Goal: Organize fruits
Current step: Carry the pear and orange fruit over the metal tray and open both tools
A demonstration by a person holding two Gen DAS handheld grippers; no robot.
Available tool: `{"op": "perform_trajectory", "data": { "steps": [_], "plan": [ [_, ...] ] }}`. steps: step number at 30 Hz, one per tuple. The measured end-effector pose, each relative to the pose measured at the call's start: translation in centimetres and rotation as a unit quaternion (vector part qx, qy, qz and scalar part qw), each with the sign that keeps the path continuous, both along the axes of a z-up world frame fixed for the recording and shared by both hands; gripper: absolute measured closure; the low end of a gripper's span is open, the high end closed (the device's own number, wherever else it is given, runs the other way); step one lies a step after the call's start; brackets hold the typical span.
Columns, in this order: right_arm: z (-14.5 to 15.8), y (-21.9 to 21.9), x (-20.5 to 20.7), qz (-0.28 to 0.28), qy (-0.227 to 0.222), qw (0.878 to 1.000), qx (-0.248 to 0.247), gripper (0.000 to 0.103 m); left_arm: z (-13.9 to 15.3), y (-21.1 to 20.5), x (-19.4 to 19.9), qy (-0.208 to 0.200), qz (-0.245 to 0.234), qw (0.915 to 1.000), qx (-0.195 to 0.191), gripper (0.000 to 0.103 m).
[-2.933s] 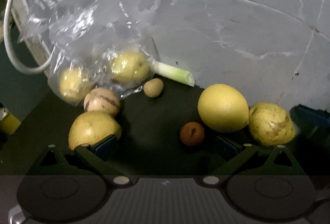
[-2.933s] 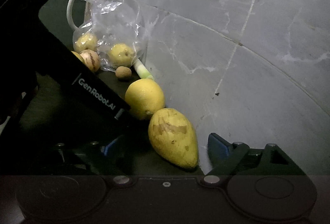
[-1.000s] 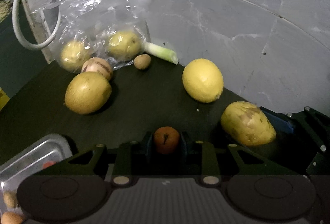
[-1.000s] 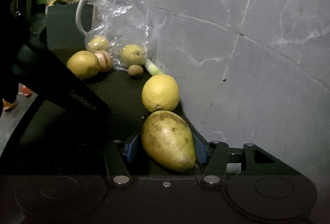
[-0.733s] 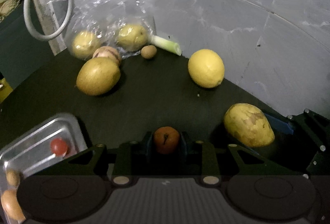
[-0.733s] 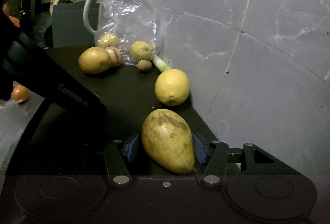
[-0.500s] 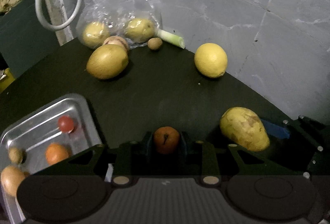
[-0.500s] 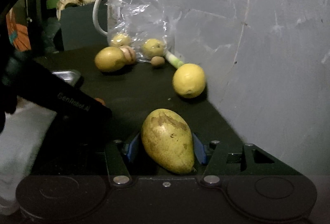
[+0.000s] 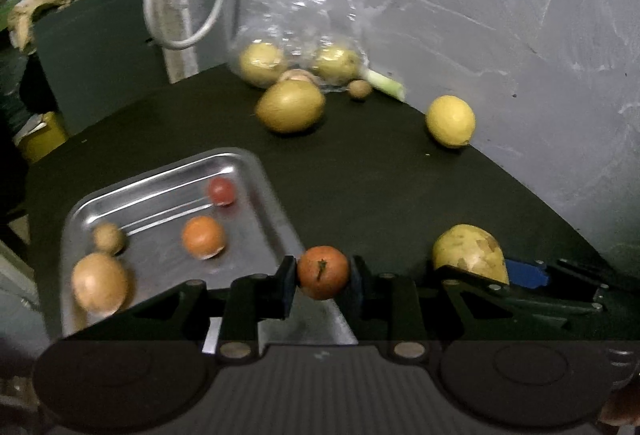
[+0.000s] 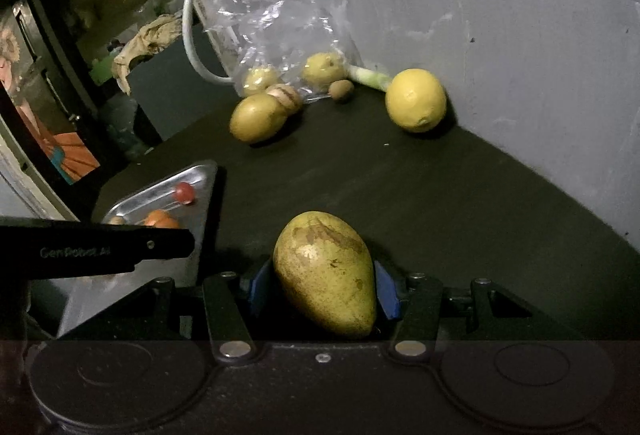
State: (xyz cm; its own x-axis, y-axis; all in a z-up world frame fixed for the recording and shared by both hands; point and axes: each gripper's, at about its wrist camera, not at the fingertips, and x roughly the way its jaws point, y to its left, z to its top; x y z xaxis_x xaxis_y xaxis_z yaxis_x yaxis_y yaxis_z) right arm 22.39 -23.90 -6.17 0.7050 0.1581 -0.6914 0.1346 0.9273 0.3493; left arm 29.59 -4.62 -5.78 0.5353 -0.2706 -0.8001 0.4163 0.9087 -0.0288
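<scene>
The right gripper (image 10: pixel 323 291) clamps a pear (image 10: pixel 326 273) between its blue pads; the pear's long axis runs near to far, its narrow end pointing back at the camera and slightly right, its broad end far. Its skin is dull yellow-green with brown russet patches. The left gripper (image 9: pixel 322 279) pinches a small round orange fruit (image 9: pixel 323 272), smooth, with a dark stem mark facing the camera, just above the near right rim of a shiny steel tray (image 9: pixel 160 175). In the tray lie a red tomato (image 9: pixel 221 191), an orange (image 9: pixel 203 237) and two tan fruits. Far across the dark mat (image 9: pixel 380 187) sit a lemon (image 9: pixel 451 121), an oval yellow fruit (image 9: pixel 290 106) and a crinkled clear bag (image 9: pixel 292 19) against the grey wall. Half a second ago the tray lay further left and nearer in the left view; now both held fruits are closer to it.
</scene>
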Motion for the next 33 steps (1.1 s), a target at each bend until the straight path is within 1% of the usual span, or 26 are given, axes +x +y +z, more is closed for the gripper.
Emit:
{"op": "perform_trajectory", "data": {
  "steps": [4,8,14,17,19,26,33],
  "plan": [
    [1.0,1.8,-0.3,0.013,-0.012,1.000,0.004,0.048,0.5,2.7,-0.8,0.000,0.026,0.9997,-0.007,0.072],
    [2.1,3.7,-0.3,0.031,-0.022,0.999,0.006,0.048,0.9,5.6,-1.3,0.003,0.062,0.9980,-0.013,0.072],
    [2.9,6.8,0.4,0.068,-0.027,0.997,0.003,0.048,1.2,9.4,-1.7,0.001,0.119,0.9929,-0.011,0.072],
    [3.0,8.4,0.9,0.093,-0.031,0.995,-0.003,0.048,0.8,11.1,-1.8,0.003,0.140,0.9899,-0.021,0.072],
    [2.8,9.5,1.1,0.112,-0.033,0.993,-0.011,0.048,0.5,11.9,-1.9,0.003,0.151,0.9880,-0.031,0.072],
    [1.8,12.5,2.6,0.155,-0.028,0.987,-0.032,0.048,-1.1,13.7,-1.8,0.016,0.195,0.9797,-0.042,0.072],
    [1.3,14.1,3.3,0.173,-0.029,0.983,-0.051,0.048,-1.4,14.3,-1.8,0.014,0.203,0.9781,-0.042,0.072]
  ]
}}
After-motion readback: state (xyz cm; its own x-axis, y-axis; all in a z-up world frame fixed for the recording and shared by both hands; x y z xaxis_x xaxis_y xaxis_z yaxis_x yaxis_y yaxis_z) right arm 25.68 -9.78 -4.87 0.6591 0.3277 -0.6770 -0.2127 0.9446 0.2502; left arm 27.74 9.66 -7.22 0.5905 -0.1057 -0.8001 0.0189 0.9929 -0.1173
